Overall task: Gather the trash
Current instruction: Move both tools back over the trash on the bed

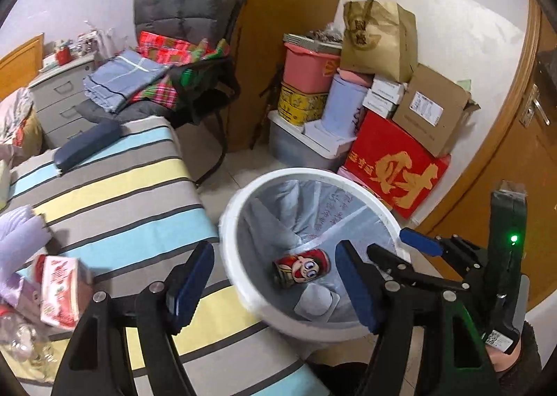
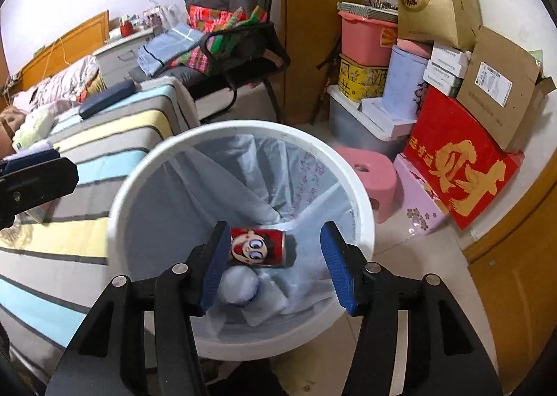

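A white waste bin (image 2: 362, 208) lined with a pale plastic bag stands on the tiled floor beside the striped bed (image 1: 115, 194). At the bottom of the liner lies a red can (image 2: 257, 248) printed with a cartoon face, on its side, next to a pale crumpled lump (image 2: 240, 286).

The right gripper (image 2: 275, 265) hangs over the bin with its blue-padded fingers (image 2: 336, 265) spread wide; nothing is between them, and the can sits well below in the bag. In the left wrist view the same gripper's fingers show at the far rim of the bin.

The left gripper (image 1: 275, 286) is over the edge of the bed and the near rim of the bin, its fingers (image 1: 189, 283) also apart and holding nothing.

On the bed to the left lie a red-and-white carton (image 1: 61, 291), a crumpled clear plastic bottle (image 1: 21, 343) and some lilac material (image 1: 17, 236). A dark blue case (image 1: 88, 147) rests farther up the bed.

A pink stool (image 2: 369, 176) stands just beyond the bin, and a stack of boxes, including a red box (image 2: 459, 159) with gold characters, lines the wall
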`<state>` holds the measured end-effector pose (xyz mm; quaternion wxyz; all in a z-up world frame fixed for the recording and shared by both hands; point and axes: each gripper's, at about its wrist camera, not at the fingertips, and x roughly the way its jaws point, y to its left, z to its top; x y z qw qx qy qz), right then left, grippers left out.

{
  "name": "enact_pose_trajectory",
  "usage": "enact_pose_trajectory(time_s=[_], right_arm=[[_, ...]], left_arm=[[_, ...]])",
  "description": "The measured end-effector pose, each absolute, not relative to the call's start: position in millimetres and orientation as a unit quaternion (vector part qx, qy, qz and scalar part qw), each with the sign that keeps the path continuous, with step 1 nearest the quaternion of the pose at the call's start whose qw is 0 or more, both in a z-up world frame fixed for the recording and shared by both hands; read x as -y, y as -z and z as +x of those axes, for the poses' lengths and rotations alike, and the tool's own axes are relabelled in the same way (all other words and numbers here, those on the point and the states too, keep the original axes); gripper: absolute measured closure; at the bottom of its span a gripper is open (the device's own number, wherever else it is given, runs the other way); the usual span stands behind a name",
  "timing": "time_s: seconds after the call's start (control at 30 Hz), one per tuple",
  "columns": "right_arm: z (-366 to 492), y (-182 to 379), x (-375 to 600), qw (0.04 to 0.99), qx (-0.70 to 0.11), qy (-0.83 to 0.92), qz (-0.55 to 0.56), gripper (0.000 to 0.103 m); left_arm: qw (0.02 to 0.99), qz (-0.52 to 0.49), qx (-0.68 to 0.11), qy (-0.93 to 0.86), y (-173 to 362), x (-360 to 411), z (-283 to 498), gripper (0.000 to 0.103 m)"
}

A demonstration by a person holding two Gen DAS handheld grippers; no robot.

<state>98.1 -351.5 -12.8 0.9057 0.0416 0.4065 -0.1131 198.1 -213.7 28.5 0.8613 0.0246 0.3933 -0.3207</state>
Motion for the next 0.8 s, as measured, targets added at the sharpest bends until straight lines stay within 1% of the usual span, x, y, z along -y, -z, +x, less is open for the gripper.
enact_pose_trajectory(time_s=[0.47,0.8], right_arm=[[94,-12,295,0.939,-0.333,0.064,0.051,0.048],[98,-16,246,0.951,-0.305,0.008,0.054,0.048]], left_arm=[[0.901,-0.001,-0.354,0.251,-53,115,177,0.031],[0.922,-0.010,-0.338,0.190,-58,34,162,0.031]])
